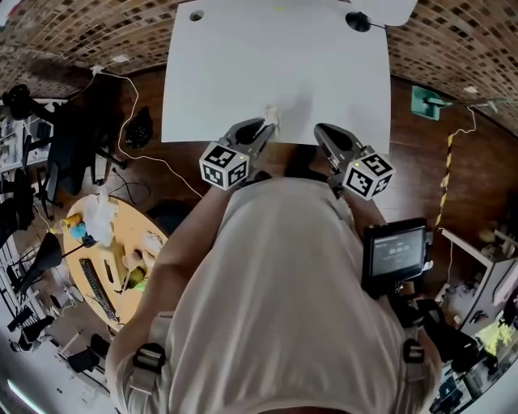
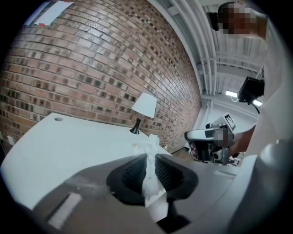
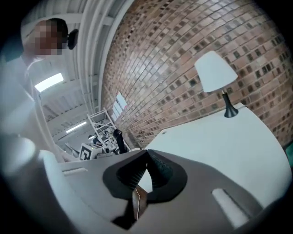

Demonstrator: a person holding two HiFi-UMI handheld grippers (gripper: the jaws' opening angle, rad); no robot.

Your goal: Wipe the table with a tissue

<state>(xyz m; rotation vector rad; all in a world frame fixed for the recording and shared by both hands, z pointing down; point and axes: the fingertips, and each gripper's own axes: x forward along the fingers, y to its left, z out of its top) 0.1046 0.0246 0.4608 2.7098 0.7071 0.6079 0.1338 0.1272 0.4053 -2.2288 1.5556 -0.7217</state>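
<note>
At the far left, a round wooden desk [image 1: 109, 267] stands on the dark floor, strewn with small odds and ends too small to tell apart. A white cable trails across the floor beside it.

The left claw [image 1: 267, 125] [image 2: 150, 157] sits at the near edge of the white desk [image 1: 243, 65] [image 2: 68, 146], pointing away from the person, its marker cube [image 1: 224, 166] close to the person's chest. Its jaws are pinched nearly together on the tissue [image 1: 270, 116] [image 2: 151, 142]. A crumpled white strip runs down between the ribbed pads, and a ruffled tuft sticks out past the tips. The tuft hangs over the desk's near edge and looks lifted clear of the surface, though the head view does not settle that.

The white desk top is bare apart from a small round hole [image 1: 196, 15] at its far left corner and a lamp [image 1: 358, 21] [image 2: 144, 107] [image 3: 215, 71] with a white shade on a black base at its far right corner. A brick wall stands behind it.

The right claw [image 1: 322, 129] [image 3: 147, 153] also reaches the desk's near edge, well apart from the tissue. Its jaws meet at the tips with nothing between them. Its marker cube [image 1: 368, 175] lies close to the person's right side.

Farther right, a black device with a screen [image 1: 394, 251] hangs at the person's hip, and a green object [image 1: 422, 101] lies on the floor beside the desk.
</note>
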